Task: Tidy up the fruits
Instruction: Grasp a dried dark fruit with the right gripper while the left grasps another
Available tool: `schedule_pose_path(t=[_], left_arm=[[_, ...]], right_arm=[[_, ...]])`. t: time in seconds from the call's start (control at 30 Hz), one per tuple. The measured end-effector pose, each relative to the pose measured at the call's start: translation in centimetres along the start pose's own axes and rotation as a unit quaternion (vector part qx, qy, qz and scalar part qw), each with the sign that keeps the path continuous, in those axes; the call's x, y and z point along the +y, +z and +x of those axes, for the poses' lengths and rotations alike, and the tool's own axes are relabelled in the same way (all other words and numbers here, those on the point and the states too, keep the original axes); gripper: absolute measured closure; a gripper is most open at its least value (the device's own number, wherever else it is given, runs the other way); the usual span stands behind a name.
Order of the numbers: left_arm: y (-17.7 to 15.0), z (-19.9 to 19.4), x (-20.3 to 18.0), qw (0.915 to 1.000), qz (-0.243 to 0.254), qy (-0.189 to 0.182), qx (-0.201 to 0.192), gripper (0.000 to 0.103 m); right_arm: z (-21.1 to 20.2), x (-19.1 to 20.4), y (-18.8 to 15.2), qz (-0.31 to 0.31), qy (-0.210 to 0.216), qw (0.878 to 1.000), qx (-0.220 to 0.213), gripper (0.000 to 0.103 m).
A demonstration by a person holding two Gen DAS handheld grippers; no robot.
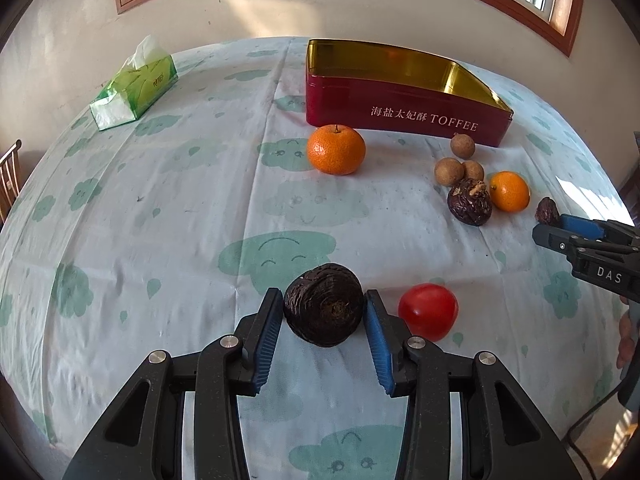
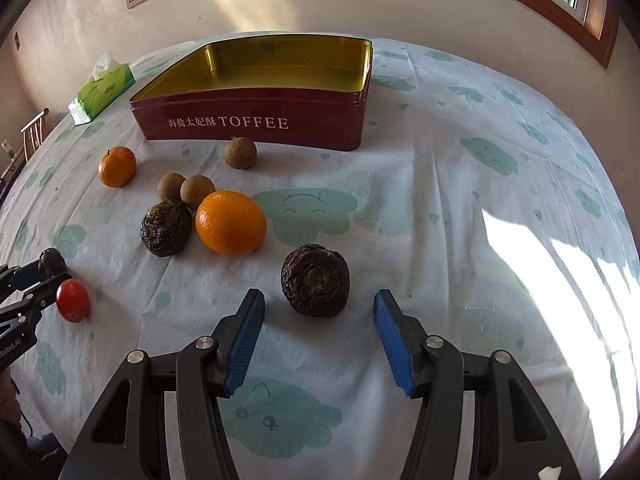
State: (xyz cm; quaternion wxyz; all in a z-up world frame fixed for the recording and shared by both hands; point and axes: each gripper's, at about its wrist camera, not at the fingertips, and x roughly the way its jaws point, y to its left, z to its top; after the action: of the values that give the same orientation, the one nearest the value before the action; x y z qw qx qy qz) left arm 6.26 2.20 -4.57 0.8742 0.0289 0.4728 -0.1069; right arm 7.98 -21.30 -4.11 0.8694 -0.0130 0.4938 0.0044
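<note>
My left gripper [image 1: 323,294] is shut on a dark wrinkled water chestnut [image 1: 324,304] low over the cloud-print tablecloth, and a red cherry tomato [image 1: 428,312] lies just to its right. In the right wrist view the same gripper [image 2: 52,272] shows at the left edge with that chestnut [image 2: 52,262]. My right gripper [image 2: 319,294] is open, and a second chestnut [image 2: 316,280] sits on the cloth between its fingertips, untouched. The red toffee tin [image 2: 248,120] with a gold inside stands open at the back.
In front of the tin lie a mandarin [image 2: 117,166], a smaller orange [image 2: 231,222], a third chestnut [image 2: 166,227] and three brown longans [image 2: 240,153]. A green tissue pack [image 1: 134,88] sits far left. A chair [image 1: 10,176] stands past the table's left edge.
</note>
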Motion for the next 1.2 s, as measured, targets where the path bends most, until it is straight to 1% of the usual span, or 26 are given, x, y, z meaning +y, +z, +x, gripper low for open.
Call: schedule_pose_path(t=[0.13, 0.17, 0.3, 0.43, 0.5, 0.83, 1.2], left_arm=[[-0.1, 0.0, 0.1, 1.0000, 0.005, -0.004, -0.006, 0.060], [-0.1, 0.0, 0.1, 0.9999, 0.007, -0.004, -0.007, 0.060], [-0.4, 0.0, -0.1, 0.9998, 0.012, 0.001, -0.014, 0.060], [-0.6, -0.1, -0.3, 0.9998, 0.011, 0.005, -0.019, 0.063], [-0.5, -0.2, -0.2, 0.9998, 0.010, 0.006, -0.019, 0.065], [-0.3, -0.1, 0.0, 0.9999, 0.005, 0.000, -0.014, 0.065], [0.9, -0.2, -0.4, 0.9998, 0.012, 0.000, -0.019, 0.065]], right_arm=[[0.3, -0.1, 0.6, 0.002, -0.002, 1.000, -0.002, 0.054], [0.4, -0.1, 0.6, 0.003, -0.003, 1.000, -0.003, 0.058], [0.4, 0.0, 0.8, 0.001, -0.004, 1.000, -0.006, 0.065], [0.4, 0.1, 0.7, -0.003, -0.002, 1.000, -0.008, 0.068], [0.4, 0.2, 0.7, -0.005, 0.000, 1.000, -0.009, 0.071], [0.3, 0.4, 0.7, -0.006, -0.001, 1.000, -0.009, 0.073], [0.3, 0.3, 0.8, -0.010, -0.002, 1.000, -0.006, 0.073]])
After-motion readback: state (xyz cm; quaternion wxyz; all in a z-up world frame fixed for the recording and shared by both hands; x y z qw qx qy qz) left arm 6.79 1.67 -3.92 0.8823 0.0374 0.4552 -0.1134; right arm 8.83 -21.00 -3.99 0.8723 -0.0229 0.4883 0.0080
